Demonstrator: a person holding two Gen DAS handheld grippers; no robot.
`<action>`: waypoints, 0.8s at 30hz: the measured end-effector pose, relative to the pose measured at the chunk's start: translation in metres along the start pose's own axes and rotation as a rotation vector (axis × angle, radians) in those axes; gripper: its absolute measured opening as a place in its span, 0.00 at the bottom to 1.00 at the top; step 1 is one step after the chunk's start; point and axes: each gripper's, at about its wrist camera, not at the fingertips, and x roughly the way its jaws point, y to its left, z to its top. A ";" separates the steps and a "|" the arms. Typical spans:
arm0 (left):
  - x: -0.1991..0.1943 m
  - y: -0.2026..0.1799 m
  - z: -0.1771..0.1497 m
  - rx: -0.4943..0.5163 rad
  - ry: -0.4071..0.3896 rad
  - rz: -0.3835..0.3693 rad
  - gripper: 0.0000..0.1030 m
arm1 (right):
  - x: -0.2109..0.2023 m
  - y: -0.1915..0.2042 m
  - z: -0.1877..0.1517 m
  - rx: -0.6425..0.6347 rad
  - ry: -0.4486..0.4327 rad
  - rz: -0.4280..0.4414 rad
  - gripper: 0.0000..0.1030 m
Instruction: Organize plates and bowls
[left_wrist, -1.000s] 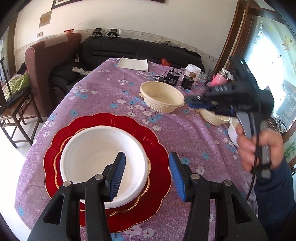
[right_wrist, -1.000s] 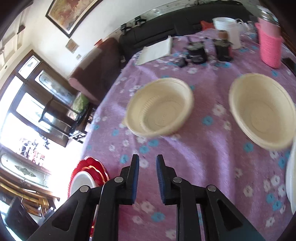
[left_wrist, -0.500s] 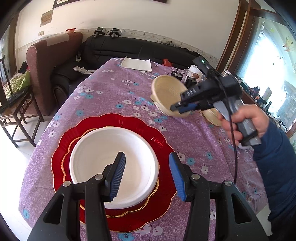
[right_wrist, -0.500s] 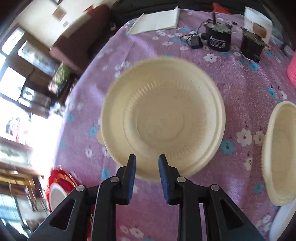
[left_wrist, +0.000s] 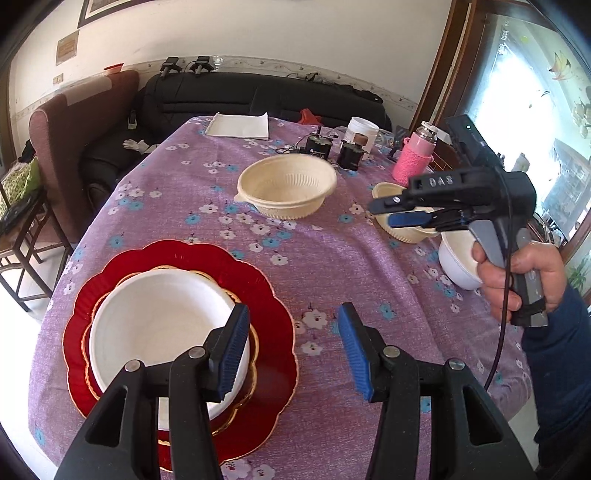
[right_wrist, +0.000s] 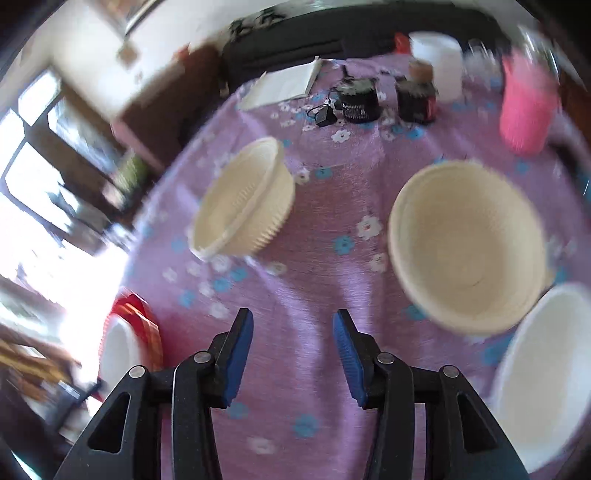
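A white bowl (left_wrist: 162, 332) sits on a smaller gold-rimmed plate on a red scalloped plate (left_wrist: 273, 314) at the near left. My left gripper (left_wrist: 291, 349) is open and empty, its left finger over the bowl's right rim. A cream ribbed bowl (left_wrist: 286, 190) (right_wrist: 243, 206) stands mid-table. A second cream bowl (left_wrist: 402, 221) (right_wrist: 465, 243) and a white bowl (left_wrist: 456, 260) (right_wrist: 546, 373) are at the right. My right gripper (right_wrist: 293, 354) (left_wrist: 402, 214) is open and empty above the cloth, near the second cream bowl.
The table has a purple flowered cloth (left_wrist: 332, 258). At the far end are a white folded cloth (left_wrist: 238, 125), two black devices (left_wrist: 317, 146), a white tub (left_wrist: 364, 129) and a pink flask (left_wrist: 413, 158). A sofa and an armchair stand beyond.
My right gripper was shut on the cream ribbed bowl, lifting it; now it has opened, drawn back to the right, and the bowl rests on the table. The left gripper stays open.
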 end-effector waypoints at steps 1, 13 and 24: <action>0.000 -0.001 0.001 0.002 -0.002 0.003 0.48 | 0.002 -0.004 0.000 0.048 -0.006 0.047 0.49; 0.002 0.015 0.016 -0.009 0.006 0.031 0.48 | 0.086 -0.004 0.036 0.288 0.003 0.086 0.21; 0.023 0.008 0.049 0.018 0.038 0.019 0.55 | 0.019 -0.019 0.003 0.097 0.036 0.005 0.12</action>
